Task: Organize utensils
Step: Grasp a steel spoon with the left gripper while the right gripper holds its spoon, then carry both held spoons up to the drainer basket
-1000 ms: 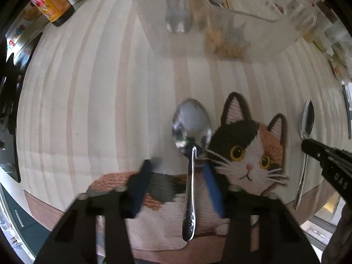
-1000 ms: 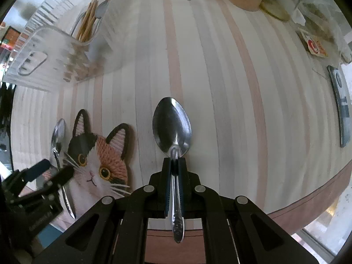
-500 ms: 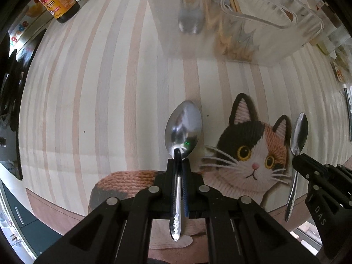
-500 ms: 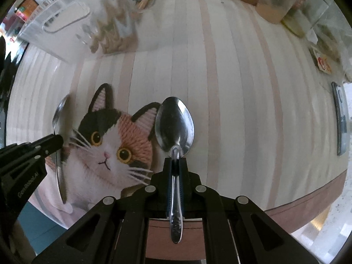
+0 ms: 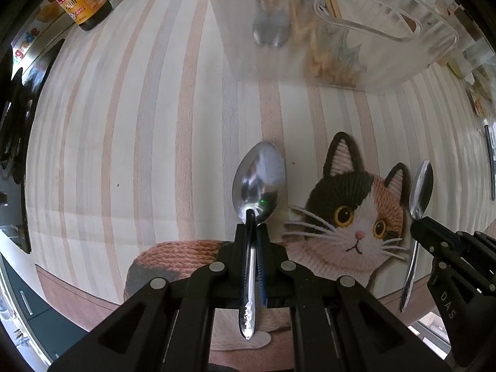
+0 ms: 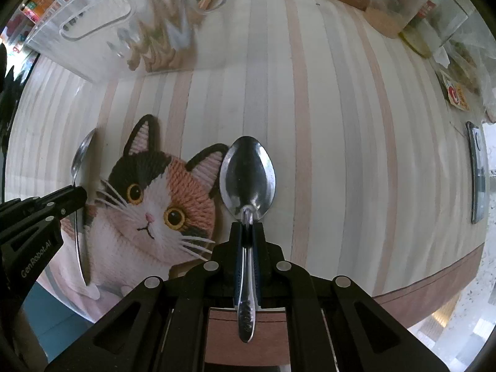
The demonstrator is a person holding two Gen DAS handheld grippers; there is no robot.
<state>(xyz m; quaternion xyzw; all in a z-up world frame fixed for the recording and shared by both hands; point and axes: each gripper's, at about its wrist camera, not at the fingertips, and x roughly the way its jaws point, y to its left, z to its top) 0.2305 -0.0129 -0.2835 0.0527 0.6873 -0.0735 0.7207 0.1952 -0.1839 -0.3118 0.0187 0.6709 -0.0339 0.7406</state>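
left hand-held gripper (image 5: 252,235) squeezed tight on a shiny metal spoon (image 5: 259,183), neck pinched so no slipping. right hand-held gripper (image 6: 248,232) gripping another shiny spoon (image 6: 247,175) likewise. both above the striped table (image 5: 139,124), near the clear plastic utensil holder (image 5: 341,31), likely heading there.

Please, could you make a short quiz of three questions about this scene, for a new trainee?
1. True or false: the left tool is shut on a spoon.
2. What does the right tool hold: A fork, B spoon, C chopsticks?
3. Which animal is on the mat?

Key: 1 true. 2 B, a second spoon. 3 a cat.
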